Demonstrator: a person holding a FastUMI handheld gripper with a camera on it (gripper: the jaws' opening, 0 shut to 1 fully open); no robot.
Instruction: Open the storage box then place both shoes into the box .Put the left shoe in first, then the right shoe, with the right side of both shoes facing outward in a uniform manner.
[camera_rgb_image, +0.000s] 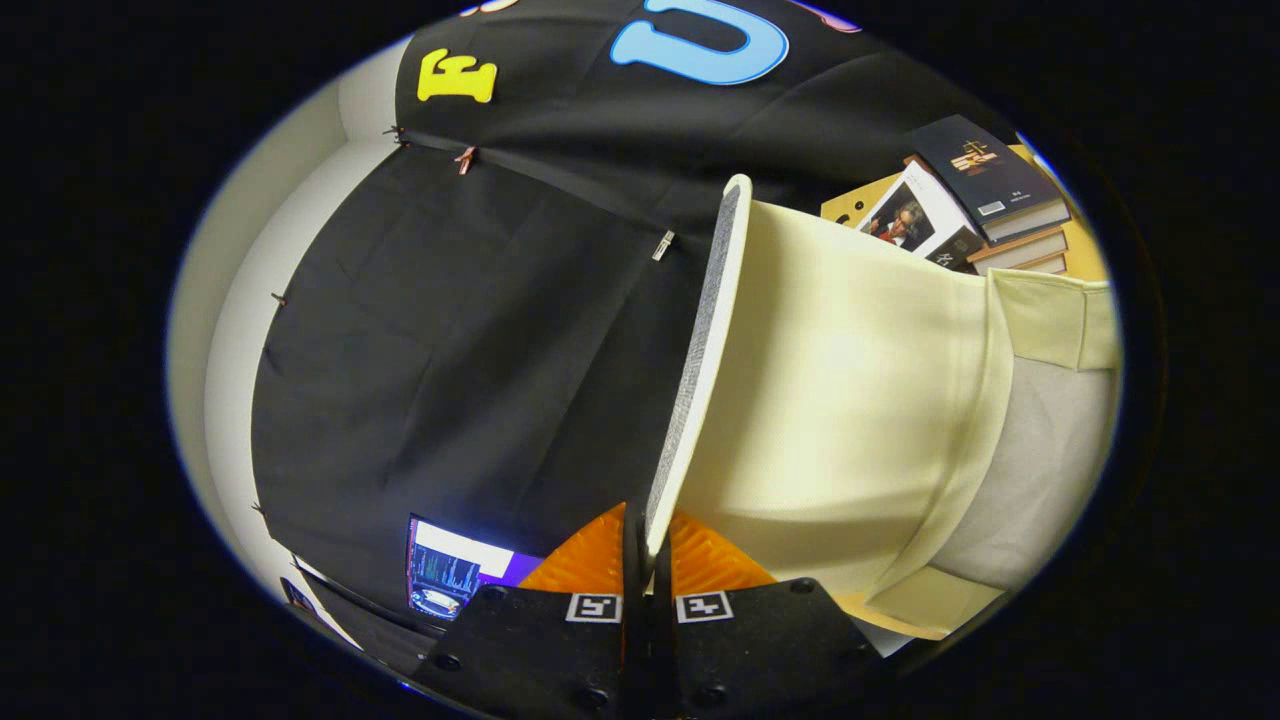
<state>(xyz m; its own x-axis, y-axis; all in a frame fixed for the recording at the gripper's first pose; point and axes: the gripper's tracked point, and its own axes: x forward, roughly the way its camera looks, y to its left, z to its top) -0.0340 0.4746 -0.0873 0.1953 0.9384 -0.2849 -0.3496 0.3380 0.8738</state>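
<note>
Black cloth booth wall behind; a lit screen (445, 575) low beside the orange fingers (585, 560). Stack of books (985, 200) on a wooden worktop (1085, 250) beyond the box. Tool (645, 555) nearly closed, both fingers pinching the edge of the lid (700, 350) of the cream storage box (860, 400). Lid stands raised edge-on, rising from between the fingers; box body lies just beside it.

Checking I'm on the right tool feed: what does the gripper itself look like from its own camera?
The gripper has two orange fingers with finely ribbed pads, wedge-shaped and tapering forward. Each sits on a black, matte body plate with round screw heads. A small square black-and-white tracking marker is fixed at the base of each finger. No cables or sleeve are visible.
</note>
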